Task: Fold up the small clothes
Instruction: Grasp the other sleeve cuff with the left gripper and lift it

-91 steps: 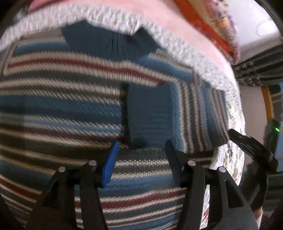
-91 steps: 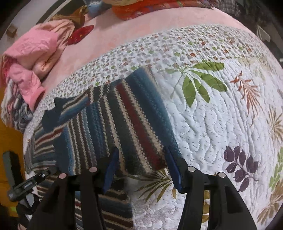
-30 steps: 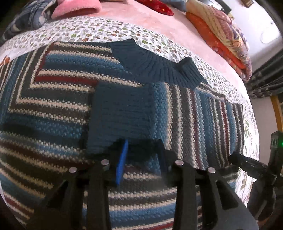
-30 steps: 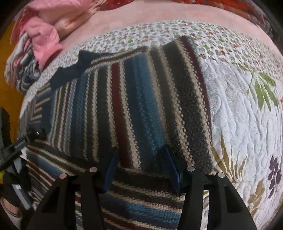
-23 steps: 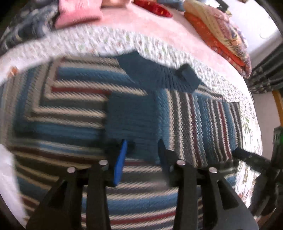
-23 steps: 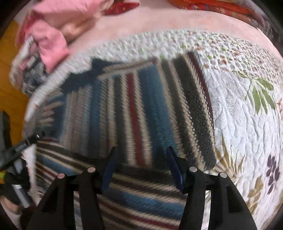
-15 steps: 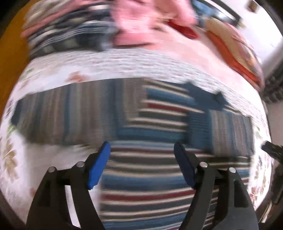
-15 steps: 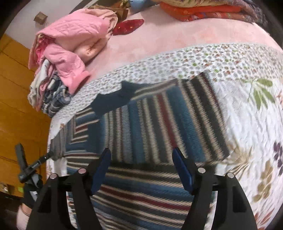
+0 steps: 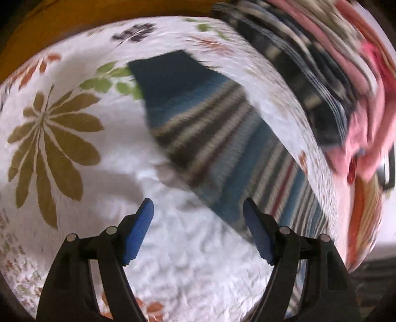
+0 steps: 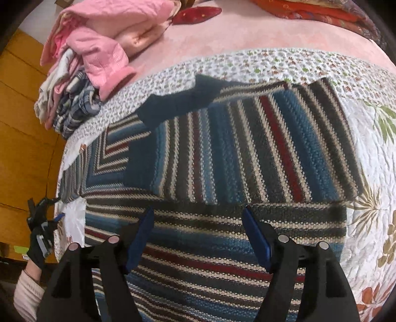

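Left gripper [image 9: 198, 210] now beside sleeve [image 9: 222, 138]

A white quilted bedspread [image 10: 371, 153] printed with large leaves and flowers, bordered along its far edge by a band of small floral print, covers the near part of the bed, and a plain pink sheet [image 10: 247, 34] covers the surface beyond that border. A pile of pink and checked garments [image 10: 94, 57] lies at the far left on the sheet and quilt edge, a red patterned cloth [image 10: 195, 12] lies just beside it, and a stack of orange and red textiles [image 10: 316, 12] occupies the far right. Orange-brown wooden panelling [image 10: 19, 138] stands to the left of the bed.
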A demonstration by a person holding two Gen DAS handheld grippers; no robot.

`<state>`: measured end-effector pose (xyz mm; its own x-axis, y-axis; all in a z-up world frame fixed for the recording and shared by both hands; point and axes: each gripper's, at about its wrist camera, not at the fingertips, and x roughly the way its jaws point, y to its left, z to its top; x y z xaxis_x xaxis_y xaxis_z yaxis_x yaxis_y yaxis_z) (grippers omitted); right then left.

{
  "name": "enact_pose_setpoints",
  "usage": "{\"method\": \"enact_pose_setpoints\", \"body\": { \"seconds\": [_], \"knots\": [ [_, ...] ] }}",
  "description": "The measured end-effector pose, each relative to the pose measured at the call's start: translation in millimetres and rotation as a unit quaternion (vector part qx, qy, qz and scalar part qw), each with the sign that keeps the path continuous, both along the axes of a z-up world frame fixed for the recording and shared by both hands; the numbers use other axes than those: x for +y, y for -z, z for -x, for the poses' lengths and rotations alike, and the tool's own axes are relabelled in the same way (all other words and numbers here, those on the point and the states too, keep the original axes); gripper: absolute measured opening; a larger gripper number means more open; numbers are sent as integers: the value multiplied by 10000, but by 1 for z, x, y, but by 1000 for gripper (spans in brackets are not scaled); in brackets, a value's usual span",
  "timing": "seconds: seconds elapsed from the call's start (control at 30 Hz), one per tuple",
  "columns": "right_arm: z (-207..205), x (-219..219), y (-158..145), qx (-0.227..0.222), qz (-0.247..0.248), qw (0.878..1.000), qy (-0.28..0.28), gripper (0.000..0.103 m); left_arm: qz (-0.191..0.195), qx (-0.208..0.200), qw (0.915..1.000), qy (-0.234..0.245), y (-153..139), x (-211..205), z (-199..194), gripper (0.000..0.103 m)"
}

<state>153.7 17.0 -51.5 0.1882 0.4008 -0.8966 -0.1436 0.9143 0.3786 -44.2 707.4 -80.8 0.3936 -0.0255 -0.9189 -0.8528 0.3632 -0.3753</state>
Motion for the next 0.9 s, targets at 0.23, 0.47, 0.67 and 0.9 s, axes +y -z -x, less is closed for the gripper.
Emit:
{"method": "enact_pose_setpoints", "body": {
  "seconds": [0.23,0.47,0.67,0.9],
  "knots": [
    [1,0,11,-57,292,9995,-100,74,-208,-205,9995,-106,14,26,-19,74],
    [0,-4,16,-54,371,9993,-74,74,-396,-361,9985,-103,18,29,-34,65],
    [-1,-3,21,-18,438,9990,-98,74,-314,-748,9967,37,14,29,-37,15],
    [-2,-5,16,-57,431,9990,-78,74,-577,-1260,9898,324,-22,15,-51,11]
  ]
}}
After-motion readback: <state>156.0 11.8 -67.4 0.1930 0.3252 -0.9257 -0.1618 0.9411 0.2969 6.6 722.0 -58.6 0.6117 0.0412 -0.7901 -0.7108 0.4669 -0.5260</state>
